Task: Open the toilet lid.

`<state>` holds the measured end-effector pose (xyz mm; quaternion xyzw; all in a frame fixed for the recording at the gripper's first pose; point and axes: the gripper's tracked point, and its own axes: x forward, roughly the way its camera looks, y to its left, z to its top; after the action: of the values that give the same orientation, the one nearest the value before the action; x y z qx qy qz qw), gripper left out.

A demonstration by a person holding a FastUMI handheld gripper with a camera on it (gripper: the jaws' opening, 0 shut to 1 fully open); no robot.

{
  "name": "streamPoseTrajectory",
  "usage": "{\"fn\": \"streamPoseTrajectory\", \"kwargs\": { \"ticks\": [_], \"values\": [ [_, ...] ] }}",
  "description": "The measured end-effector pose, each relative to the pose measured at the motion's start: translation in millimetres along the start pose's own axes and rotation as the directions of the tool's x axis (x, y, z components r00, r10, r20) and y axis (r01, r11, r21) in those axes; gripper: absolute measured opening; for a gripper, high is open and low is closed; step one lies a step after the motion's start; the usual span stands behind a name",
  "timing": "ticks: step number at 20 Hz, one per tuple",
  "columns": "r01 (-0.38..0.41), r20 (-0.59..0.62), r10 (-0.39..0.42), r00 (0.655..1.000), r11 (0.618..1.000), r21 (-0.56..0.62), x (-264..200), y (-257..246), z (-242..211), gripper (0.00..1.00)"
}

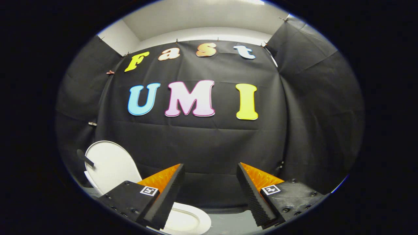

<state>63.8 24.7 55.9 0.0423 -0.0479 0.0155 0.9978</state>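
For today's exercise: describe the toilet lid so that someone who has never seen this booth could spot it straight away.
Start at the black cloth wall and look down to its foot, where a white toilet stands. The toilet lid is the white oval raised upright beside the cloth, beyond one finger of the open, empty tongs. Unlike the flat ring-shaped seat below, it stands on edge.

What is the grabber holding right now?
Nothing. The gripper is open, its fingers wide apart with only air between them. The toilet lid already stands raised beyond the left finger, untouched.
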Motion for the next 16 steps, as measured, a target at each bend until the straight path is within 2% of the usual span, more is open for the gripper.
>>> {"fn": "streamPoseTrajectory", "kwargs": {
  "ticks": [4, 7, 16],
  "values": [
    [0.029, 0.004, -0.029, 1.0, 0.999, -0.042, -9.8, -27.2, -23.6, 1.0],
    [0.005, -0.09, -0.006, 0.996, 1.0, -0.019, -10.4, -29.9, -50.5, 1.0],
    [0.013, -0.088, -0.012, 0.996, 1.0, 0.016, -6.8, -43.0, -58.6, 0.99]
  ]
}}
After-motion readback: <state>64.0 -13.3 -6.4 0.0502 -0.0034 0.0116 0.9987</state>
